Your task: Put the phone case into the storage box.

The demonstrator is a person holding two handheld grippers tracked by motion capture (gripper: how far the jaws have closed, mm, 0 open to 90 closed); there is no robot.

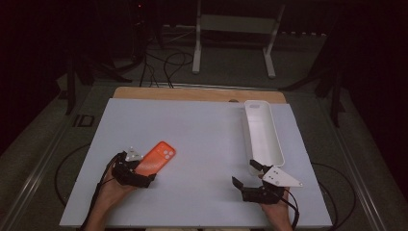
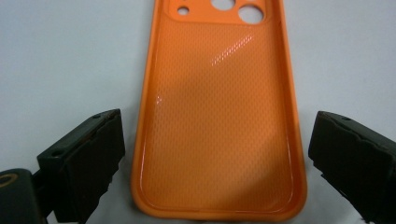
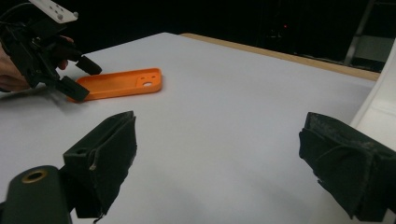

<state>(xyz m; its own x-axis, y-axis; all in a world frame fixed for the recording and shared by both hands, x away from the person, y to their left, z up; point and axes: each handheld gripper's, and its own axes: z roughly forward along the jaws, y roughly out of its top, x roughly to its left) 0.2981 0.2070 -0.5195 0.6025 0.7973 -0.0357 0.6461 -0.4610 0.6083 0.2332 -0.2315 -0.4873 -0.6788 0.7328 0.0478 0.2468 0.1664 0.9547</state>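
An orange phone case (image 1: 159,157) lies flat on the white board (image 1: 202,139), inner side up, camera holes at its far end. My left gripper (image 1: 140,168) is open, and its jaws straddle the near end of the phone case (image 2: 217,93) with a gap on each side. Neither left jaw touches it in the left gripper view (image 2: 217,123). My right gripper (image 1: 244,173) is open with nothing in it, low over the board's near right, just short of a long white tray (image 1: 262,130). From the right gripper view (image 3: 219,123), the case (image 3: 121,84) and the left gripper (image 3: 77,79) lie far left.
The white tray (image 3: 380,93) runs lengthwise along the board's right side with nothing in it. A wooden table edge (image 1: 192,93) shows behind the board. Beyond it are cables (image 1: 163,62) and a white stand (image 1: 233,38) on the floor.
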